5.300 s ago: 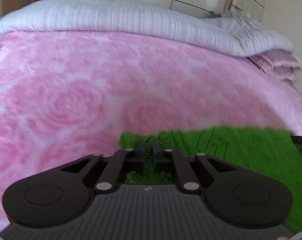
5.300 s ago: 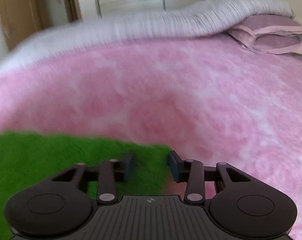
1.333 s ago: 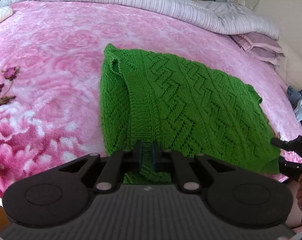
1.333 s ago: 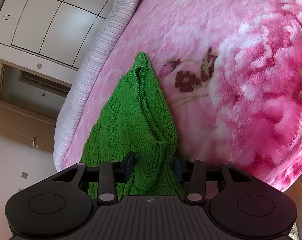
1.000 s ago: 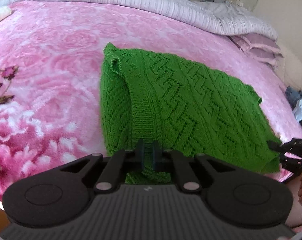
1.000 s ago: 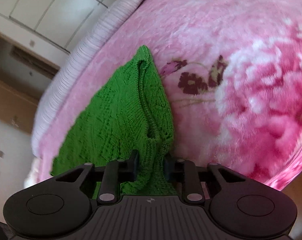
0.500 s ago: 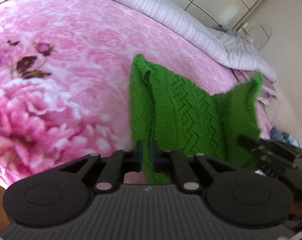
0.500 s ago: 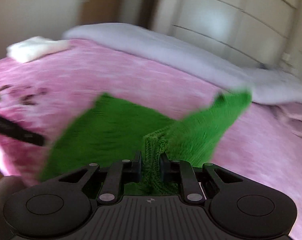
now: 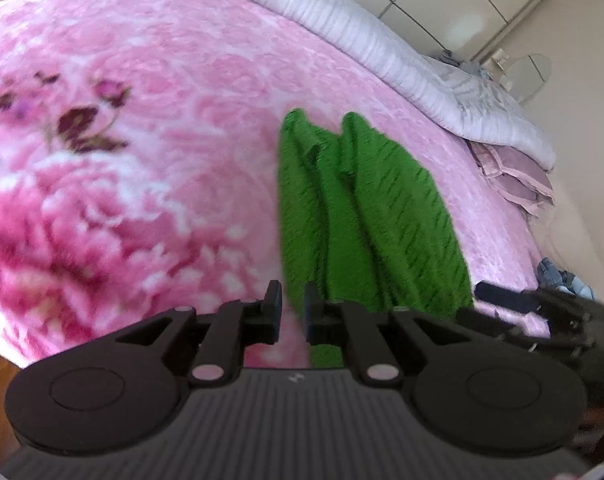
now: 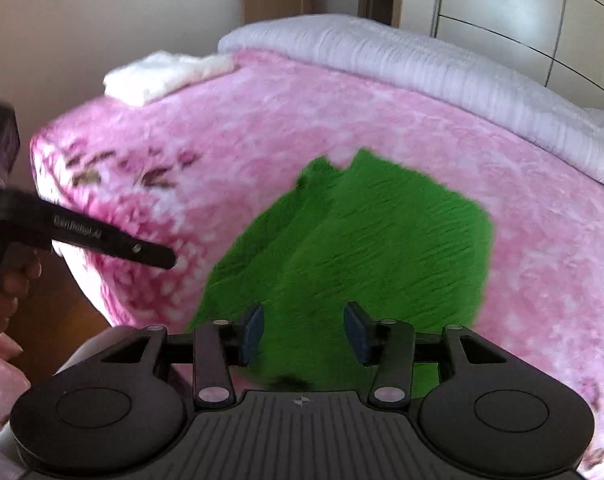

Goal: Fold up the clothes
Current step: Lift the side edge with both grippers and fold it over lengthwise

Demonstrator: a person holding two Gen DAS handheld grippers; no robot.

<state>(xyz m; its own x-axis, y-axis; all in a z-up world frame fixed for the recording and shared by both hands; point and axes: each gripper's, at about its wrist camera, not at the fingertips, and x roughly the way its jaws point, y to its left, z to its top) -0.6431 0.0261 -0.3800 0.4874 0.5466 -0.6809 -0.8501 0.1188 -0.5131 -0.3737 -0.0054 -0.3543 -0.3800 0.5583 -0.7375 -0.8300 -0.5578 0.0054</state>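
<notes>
A green knitted sweater (image 9: 362, 220) lies folded lengthwise in a narrow stack on the pink blanket, also seen in the right wrist view (image 10: 362, 248). My right gripper (image 10: 304, 332) hovers over its near end. The jaws are opening, and the knit lies below the gap without touching either pad. In the left wrist view the right gripper (image 9: 486, 306) sits at the sweater's near right corner. My left gripper (image 9: 293, 312) is shut just off the sweater's left edge, with pink blanket showing in its thin gap. From the right wrist view the left gripper (image 10: 168, 258) stands clear of the knit.
The pink floral blanket (image 10: 262, 128) covers the bed, whose near edge drops to a wooden floor (image 10: 62, 312). A pale striped duvet (image 10: 422, 68) is rolled along the far side. A white folded cloth (image 10: 162, 76) lies at the far left corner, and pillows (image 9: 518, 176) are at the right.
The right gripper swung its side of the sweater across onto the other half, rolled upright and spread its jaws off the knit. The left gripper slid left, off the sweater's edge.
</notes>
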